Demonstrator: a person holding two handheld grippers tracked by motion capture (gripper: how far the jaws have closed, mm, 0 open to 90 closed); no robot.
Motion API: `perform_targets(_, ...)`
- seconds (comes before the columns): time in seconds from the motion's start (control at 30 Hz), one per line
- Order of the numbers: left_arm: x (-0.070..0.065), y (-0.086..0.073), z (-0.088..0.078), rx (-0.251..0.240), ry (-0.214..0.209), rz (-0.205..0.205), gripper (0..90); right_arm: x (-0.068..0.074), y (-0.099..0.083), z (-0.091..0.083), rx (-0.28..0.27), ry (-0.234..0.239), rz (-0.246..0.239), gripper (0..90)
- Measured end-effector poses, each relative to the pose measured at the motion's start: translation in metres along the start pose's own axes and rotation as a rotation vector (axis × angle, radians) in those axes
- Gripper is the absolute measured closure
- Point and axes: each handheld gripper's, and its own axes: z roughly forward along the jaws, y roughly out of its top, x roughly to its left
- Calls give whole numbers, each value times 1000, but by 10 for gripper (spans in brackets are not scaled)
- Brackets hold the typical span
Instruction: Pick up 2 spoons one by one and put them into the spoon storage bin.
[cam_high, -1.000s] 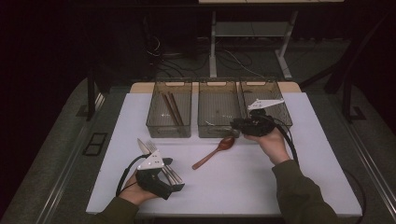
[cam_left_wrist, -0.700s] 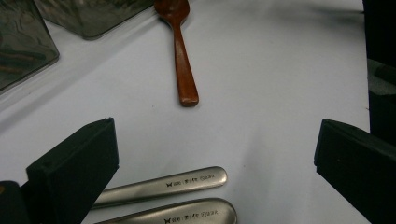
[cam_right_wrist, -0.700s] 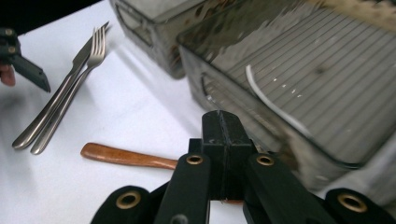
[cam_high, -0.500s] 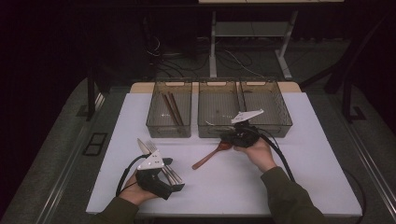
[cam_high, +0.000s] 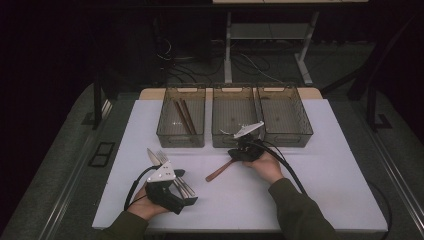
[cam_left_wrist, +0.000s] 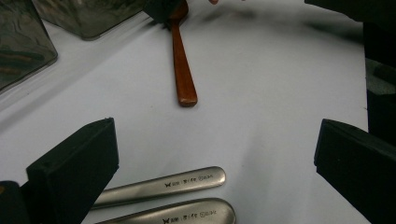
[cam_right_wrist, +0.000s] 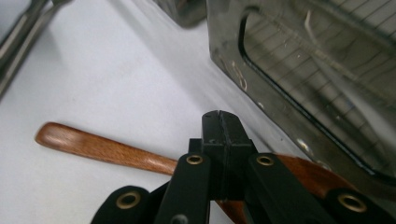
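A wooden spoon lies on the white table in front of the middle bin. My right gripper is low over the spoon's bowl end, its jaws shut flat against each other. In the right gripper view the shut tips sit just above the spoon, which passes under them; nothing is between the pads. My left gripper rests at the near left with its jaws wide open. Metal cutlery handles lie on the table between them, untouched, and the spoon's handle lies beyond.
Three clear dark bins stand in a row at the back. The left bin holds brown chopsticks, the middle bin holds a metal utensil, and the right bin looks bare. A fork and knife lie by the left gripper.
The right hand has come down and toward the near left, from above the bins' front edge to the spoon's bowl end. The left hand has stayed still.
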Motion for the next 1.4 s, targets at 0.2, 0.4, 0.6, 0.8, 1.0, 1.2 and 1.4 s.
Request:
perform_targets(0.2,0,0,0,1,1,0,0,5,-2,1,34,-8,-30,898)
perform_targets(0.4,0,0,0,3,0,0,0,8,-6,-3,47,-5,-47,898)
perform_targets(0.6,-1,-1,2,9,-5,-2,0,8,-15,-14,65,9,-55,899)
perform_targets(0.8,-1,0,2,6,1,-4,0,14,-24,-25,88,31,-75,899)
perform_targets(1.0,-1,0,1,6,1,-3,0,21,-34,-34,100,44,-86,899)
perform_targets(1.2,-1,0,1,5,-1,-2,0,30,-41,-40,136,58,-110,899)
perform_targets(1.4,-1,0,1,6,-2,-1,0,33,-45,-41,148,42,-147,898)
